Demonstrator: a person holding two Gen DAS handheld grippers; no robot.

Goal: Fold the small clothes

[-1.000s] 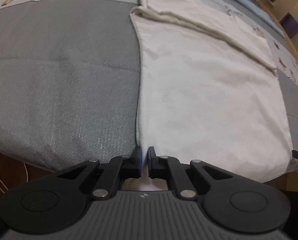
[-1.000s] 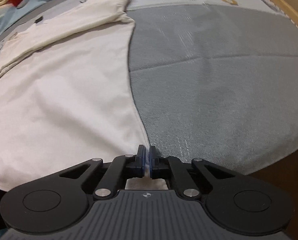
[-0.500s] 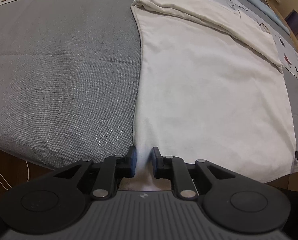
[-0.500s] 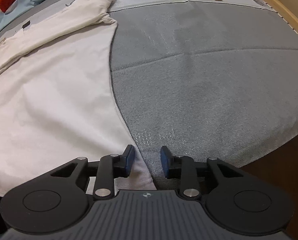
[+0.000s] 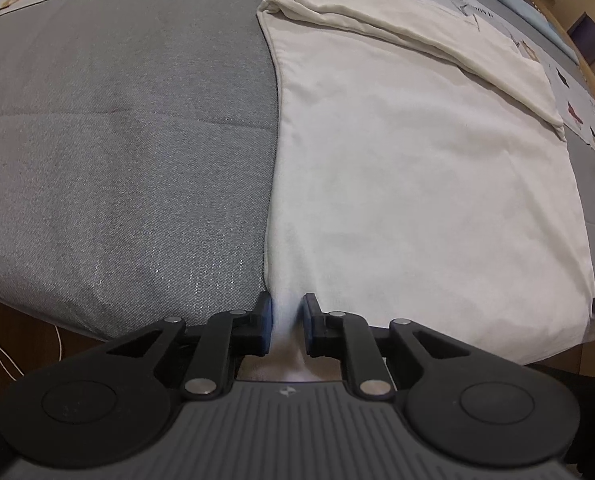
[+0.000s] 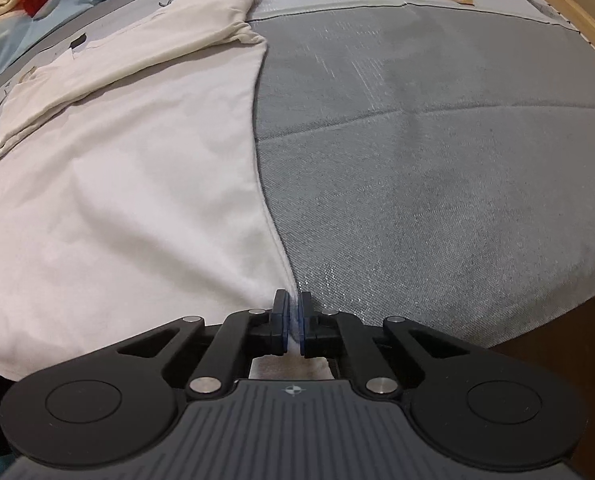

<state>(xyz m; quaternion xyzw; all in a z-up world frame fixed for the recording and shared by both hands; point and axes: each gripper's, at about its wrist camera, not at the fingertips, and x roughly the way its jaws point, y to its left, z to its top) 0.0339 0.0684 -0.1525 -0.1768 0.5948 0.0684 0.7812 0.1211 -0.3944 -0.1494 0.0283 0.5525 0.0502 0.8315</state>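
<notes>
— Left gripper (image 5: 288, 326) first: how does it sit?
— Tilted steeply down at the bed's (image 5: 129, 168) near edge, jaws slightly apart around the white garment's (image 5: 417, 200) near-left corner; whether the pads press it, I cannot tell.
— And the right gripper (image 6: 293, 328)?
— Pitched down likewise, clenched on the white garment's (image 6: 129, 208) near-right corner.

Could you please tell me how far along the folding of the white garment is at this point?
Done: the white cotton garment lies flat on the grey bedspread, sleeves folded across its far end. In hand: the right gripper pinches its near hem corner; the left gripper straddles the other corner, jaws apart. Left: the hem-to-top fold.
</notes>
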